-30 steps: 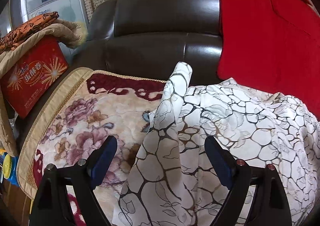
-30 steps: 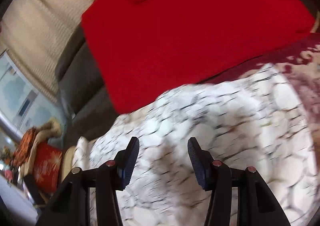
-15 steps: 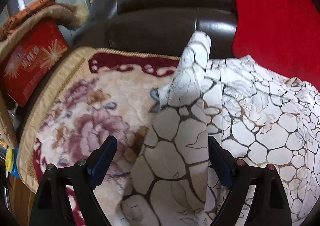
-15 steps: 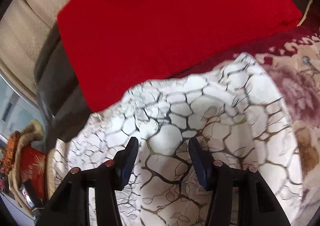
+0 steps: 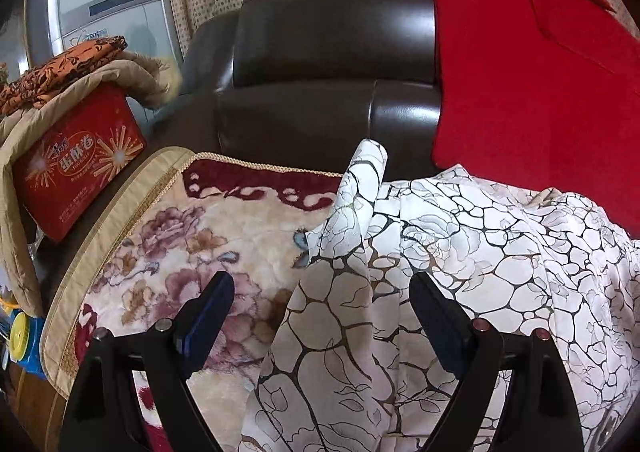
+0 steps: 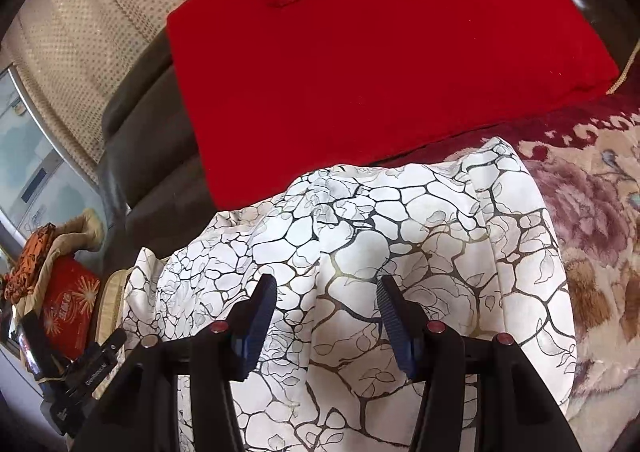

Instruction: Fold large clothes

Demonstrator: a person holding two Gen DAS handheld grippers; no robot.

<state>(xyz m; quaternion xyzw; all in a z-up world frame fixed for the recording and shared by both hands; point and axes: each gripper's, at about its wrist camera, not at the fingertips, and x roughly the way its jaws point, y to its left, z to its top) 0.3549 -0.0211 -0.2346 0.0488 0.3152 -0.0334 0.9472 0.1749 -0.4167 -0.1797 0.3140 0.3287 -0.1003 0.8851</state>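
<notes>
Here, red box (image 5: pixel 76 168) leaning at far left, flowery blanket (image 5: pixel 192 252) lying on dark sofa (image 5: pixel 320 64), left gripper (image 5: pixel 320 316) hanging wide open, holding nothing, white cloth (image 5: pixel 460 252) lying bunched on blanket, right gripper (image 6: pixel 326 310) hanging half open over cloth, red cushion (image 5: pixel 540 92) leaning behind.

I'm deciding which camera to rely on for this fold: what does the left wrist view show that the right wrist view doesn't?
Only the left wrist view shows the white patterned garment's upright flap beside bare floral blanket, plus a yellow and blue toy at the edge. Only the right wrist view shows the garment's far right edge and the other tool. Both show the red cloth, brown sofa, red box, and open tongs over the garment.
</notes>
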